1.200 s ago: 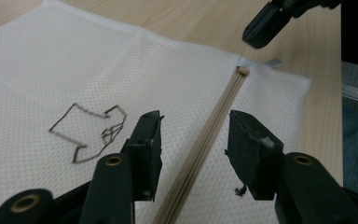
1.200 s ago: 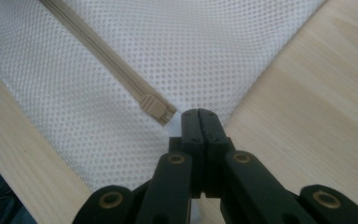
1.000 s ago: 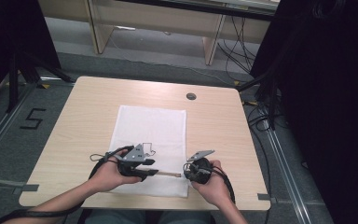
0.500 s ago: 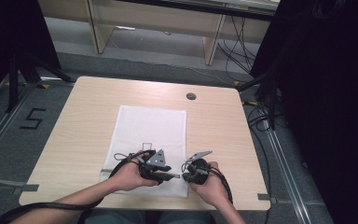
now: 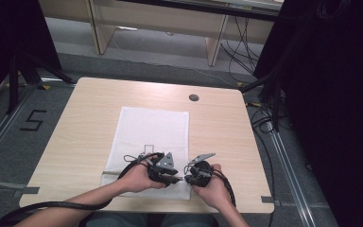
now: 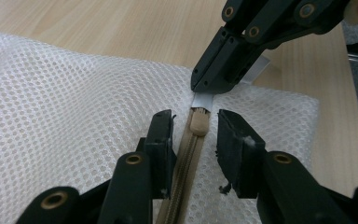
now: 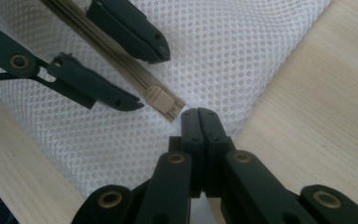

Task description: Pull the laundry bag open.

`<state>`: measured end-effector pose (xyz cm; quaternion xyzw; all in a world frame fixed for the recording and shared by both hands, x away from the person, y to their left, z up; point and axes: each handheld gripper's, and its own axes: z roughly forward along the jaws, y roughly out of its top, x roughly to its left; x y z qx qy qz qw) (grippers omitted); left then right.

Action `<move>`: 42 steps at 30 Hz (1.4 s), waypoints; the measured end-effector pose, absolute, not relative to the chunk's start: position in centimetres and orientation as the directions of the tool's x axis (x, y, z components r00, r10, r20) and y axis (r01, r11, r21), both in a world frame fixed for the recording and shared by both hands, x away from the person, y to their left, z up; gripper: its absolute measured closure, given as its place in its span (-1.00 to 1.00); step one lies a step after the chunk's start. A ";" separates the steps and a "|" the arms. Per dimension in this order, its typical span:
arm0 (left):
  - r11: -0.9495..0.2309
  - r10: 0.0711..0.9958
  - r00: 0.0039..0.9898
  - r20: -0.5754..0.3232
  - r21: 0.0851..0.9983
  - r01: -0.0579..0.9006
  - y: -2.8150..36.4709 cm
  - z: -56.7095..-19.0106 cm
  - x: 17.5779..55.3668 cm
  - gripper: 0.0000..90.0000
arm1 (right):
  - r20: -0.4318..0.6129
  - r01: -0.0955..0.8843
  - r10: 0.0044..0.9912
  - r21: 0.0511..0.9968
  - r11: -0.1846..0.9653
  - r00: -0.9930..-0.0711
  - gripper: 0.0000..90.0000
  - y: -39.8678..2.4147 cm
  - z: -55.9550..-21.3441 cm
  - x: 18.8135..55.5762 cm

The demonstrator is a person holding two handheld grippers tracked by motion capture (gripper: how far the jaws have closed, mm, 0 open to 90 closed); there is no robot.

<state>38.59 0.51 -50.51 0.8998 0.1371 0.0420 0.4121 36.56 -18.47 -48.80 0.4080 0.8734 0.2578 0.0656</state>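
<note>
Two grippers met at the near edge of the white mesh laundry bag [image 5: 153, 137], which lay flat on the pale wooden worktop [image 5: 85, 118]. Over the last second you brought your left gripper [image 6: 193, 135] rightward along the bag's near edge until it sat just beside your right gripper [image 7: 199, 116]; your right hand barely moved. That shift probably meant you were setting up to work the zip, with one gripper anchoring the end and the other taking the slider. Your right gripper's jaws were pressed together, pinching the small white fabric tab [image 6: 202, 99] at the end of the zip. Your left gripper's jaws stood apart, straddling the beige zip tape [image 6: 182, 186] on either side of the beige plastic slider [image 6: 198, 122] without touching it. The bag looked like open honeycomb netting, thin and limp, slightly rumpled near the zip. The zip appeared closed along the stretch you could see, with the slider sitting at its end next to the pinched tab.
</note>
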 end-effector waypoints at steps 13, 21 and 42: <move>-0.674 0.245 0.969 0.034 0.724 0.145 -0.6 -50.6 38.3 0.62 | 0.099 0.682 0.748 0.502 0.532 -0.657 1.00 -18.4 -48.8 36.6; -0.689 0.225 0.972 0.073 0.717 0.105 -1.3 -50.4 38.1 0.64 | 0.098 0.681 0.748 0.502 0.532 -0.656 1.00 -18.5 -48.8 36.6; -0.714 0.234 0.969 0.075 0.690 0.119 -1.9 -50.2 38.0 0.81 | 0.109 0.688 0.750 0.502 0.525 -0.652 1.00 -18.5 -48.8 36.6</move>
